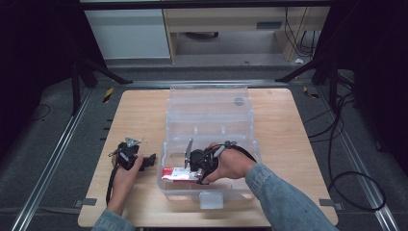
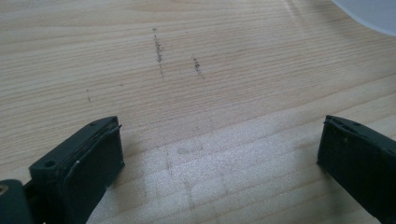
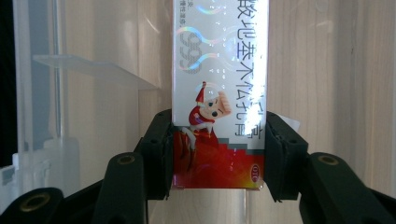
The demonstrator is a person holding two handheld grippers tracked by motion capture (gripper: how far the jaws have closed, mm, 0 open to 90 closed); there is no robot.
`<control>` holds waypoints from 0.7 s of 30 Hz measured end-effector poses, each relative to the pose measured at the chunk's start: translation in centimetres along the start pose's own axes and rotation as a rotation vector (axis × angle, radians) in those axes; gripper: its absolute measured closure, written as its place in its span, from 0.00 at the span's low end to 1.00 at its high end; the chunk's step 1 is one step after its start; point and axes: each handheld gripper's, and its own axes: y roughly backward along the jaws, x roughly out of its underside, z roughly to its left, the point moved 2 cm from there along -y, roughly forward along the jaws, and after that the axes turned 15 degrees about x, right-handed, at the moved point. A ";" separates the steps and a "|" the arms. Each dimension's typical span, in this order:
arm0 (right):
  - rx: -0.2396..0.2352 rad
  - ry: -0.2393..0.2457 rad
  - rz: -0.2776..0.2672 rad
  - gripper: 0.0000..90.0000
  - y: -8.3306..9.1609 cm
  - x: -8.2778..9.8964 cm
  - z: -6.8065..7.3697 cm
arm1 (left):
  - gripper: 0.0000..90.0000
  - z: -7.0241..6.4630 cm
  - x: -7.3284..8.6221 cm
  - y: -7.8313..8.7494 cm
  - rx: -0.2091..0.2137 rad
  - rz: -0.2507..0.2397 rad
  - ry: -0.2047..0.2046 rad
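Gripping a glossy red-and-white carton by its red end, right tongs half closed, black pads pressed flat on both long sides. Rectangular and slim, printed with a cartoon figure, dark characters and iridescent swirls. Lying lengthwise inside the clear plastic box, along that box's near wall, stretching leftward from the right tongs toward the box's left wall. Hinged transparent lid swung back toward the far edge of the pale, fine-grained wooden worktop. Resting near the worktop's left edge, just outside the box's left wall, left tongs spread wide over bare scuffed wood, holding nothing, well apart from the carton.
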 end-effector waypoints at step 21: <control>0.001 0.013 0.031 0.57 -1.2 0.0 0.3 | 0.00 0.0 0.0 0.0 0.000 0.000 0.001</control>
